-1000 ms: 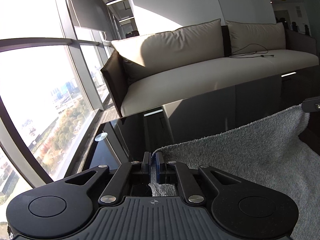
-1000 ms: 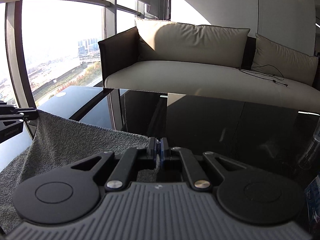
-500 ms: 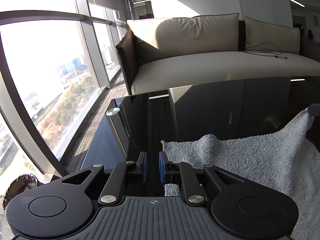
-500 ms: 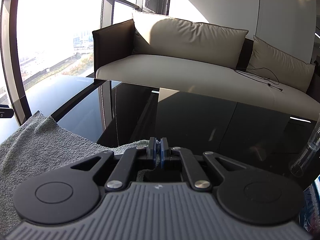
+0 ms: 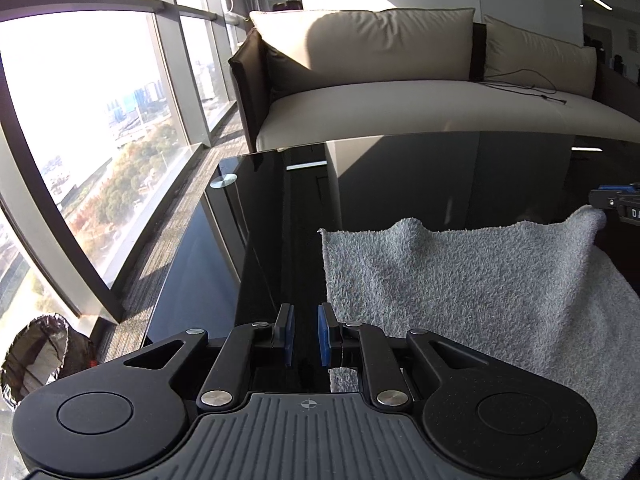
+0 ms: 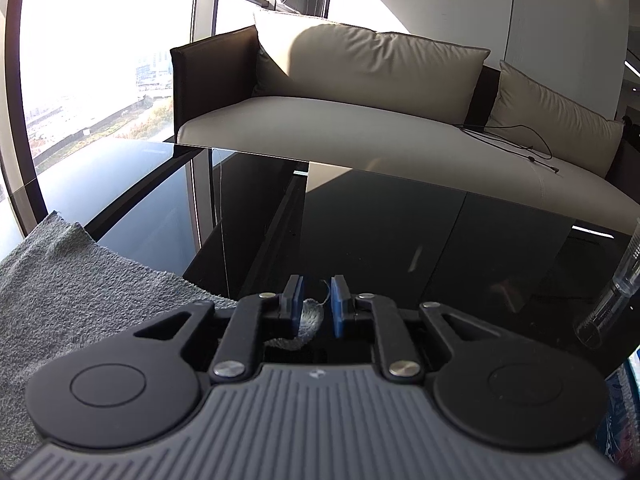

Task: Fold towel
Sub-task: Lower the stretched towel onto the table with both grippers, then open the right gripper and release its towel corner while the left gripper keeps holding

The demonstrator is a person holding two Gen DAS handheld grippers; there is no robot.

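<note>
A grey terry towel (image 5: 460, 292) lies spread on the black glass table (image 5: 400, 184). My left gripper (image 5: 306, 336) stands open just left of the towel's left edge, with only bare table between its blue pads (image 5: 288, 334). In the right wrist view the towel (image 6: 80, 292) stretches off to the left, and its near corner (image 6: 310, 316) sits loose between the parting pads of my right gripper (image 6: 317, 306), whose jaws are opening. The pads do not press on it. The right gripper's tip (image 5: 616, 202) also shows at the towel's far right corner in the left wrist view.
A beige sofa (image 6: 360, 128) with a black cable on its seat stands behind the table. Tall windows (image 5: 80, 140) run along the left. A clear plastic tube (image 6: 612, 300) stands at the right. A lined bin (image 5: 36, 344) sits on the floor at the lower left.
The left gripper let go of its towel corner and moved off to the left. The right gripper's pads have parted from the corner they pinched. The towel has sunk flat onto the table.
</note>
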